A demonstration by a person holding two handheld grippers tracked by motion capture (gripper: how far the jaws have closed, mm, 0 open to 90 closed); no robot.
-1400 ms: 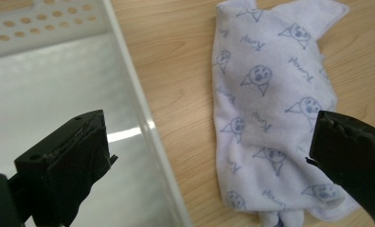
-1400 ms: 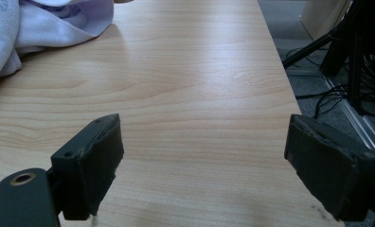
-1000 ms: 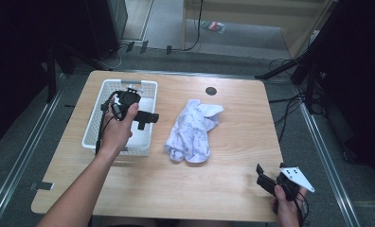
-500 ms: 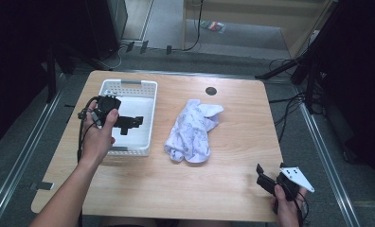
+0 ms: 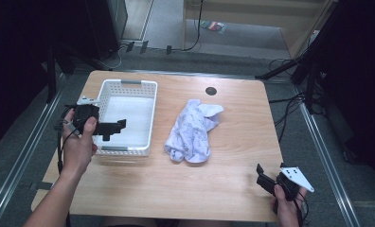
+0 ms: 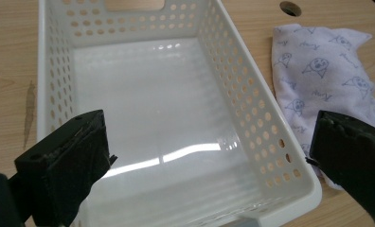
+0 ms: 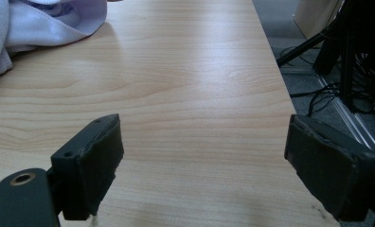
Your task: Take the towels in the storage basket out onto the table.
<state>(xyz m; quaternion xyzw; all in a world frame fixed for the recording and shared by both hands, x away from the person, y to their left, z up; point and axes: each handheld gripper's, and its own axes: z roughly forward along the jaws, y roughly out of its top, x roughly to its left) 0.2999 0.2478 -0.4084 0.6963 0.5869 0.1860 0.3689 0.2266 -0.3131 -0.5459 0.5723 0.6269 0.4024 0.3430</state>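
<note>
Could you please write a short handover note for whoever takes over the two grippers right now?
Left gripper: jaws wide open, holding nothing, held over the near left part of the white perforated plastic basket.
Right gripper: jaws wide open, holding nothing, at the near right corner of the light wooden table.
White crumpled cloth with a blue print: lies on the table just right of the basket, untouched by either gripper.
Done: nothing is in the basket; its floor is bare.
Left: probably to pick up the cloth and put it into the basket. The left gripper is the nearer one.
</note>
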